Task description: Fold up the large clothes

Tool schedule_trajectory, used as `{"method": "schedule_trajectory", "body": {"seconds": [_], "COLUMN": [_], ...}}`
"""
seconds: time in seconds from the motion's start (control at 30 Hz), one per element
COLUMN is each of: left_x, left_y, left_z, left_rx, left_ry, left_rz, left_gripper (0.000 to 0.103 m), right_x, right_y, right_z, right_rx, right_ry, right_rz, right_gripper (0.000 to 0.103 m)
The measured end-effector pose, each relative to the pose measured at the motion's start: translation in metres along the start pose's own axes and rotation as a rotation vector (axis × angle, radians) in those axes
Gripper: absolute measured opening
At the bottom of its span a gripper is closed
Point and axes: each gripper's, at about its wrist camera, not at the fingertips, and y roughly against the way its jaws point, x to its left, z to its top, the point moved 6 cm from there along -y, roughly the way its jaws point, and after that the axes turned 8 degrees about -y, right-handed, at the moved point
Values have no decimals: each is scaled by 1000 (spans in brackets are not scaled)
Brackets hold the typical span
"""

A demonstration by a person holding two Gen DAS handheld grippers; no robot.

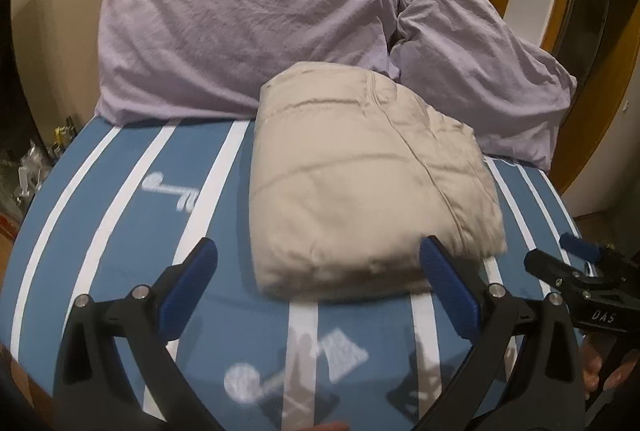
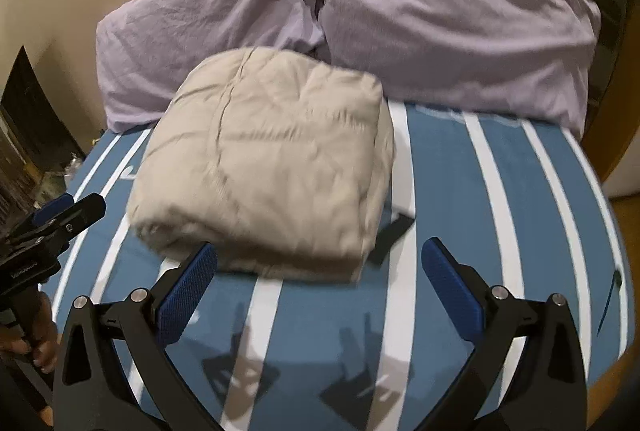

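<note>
We judge the folding to be nearly or wholly finished. The beige garment (image 1: 360, 183) lies on the bed (image 1: 120, 231) as a compact, thick rectangular bundle, layers stacked, with a seam running across its top. It looks like trousers, though we cannot be sure. Its far edge sits against the two lilac pillows (image 1: 240, 39) at the head of the bed, and its near edge faces us.

We hold the left gripper (image 1: 318, 283) just short of the bundle's near edge, jaws spread wide and holding nothing; its right fingertip overlaps the bundle's near corner in the left wrist view, but we cannot tell whether it touches. The right gripper (image 2: 320, 283) hangs likewise near the bundle's near edge, jaws wide and empty.

What may remain, in our judgement, is small: the bundle's near right corner looks a little loose and puffed, so a pat or tuck could tidy it. No other unfolded clothes are in sight around the bundle.
</note>
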Motion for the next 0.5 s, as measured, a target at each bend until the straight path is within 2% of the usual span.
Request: {"method": "schedule_trajectory", "body": {"seconds": [0.27,0.5], "left_x": [-9,-10], "left_y": [23,28], "left_z": [-32,-43], "left_rx": [18,25], "left_ry": [6,30], "left_rz": [-38,-83], "left_gripper": [101,101], "right_x": [3,10], "right_y": [19,19], "right_z": [-29,-40], "right_rx": [14,31], "right_ry": [-17,-27], "right_rz": [20,53], "right_gripper": [102,102]}}
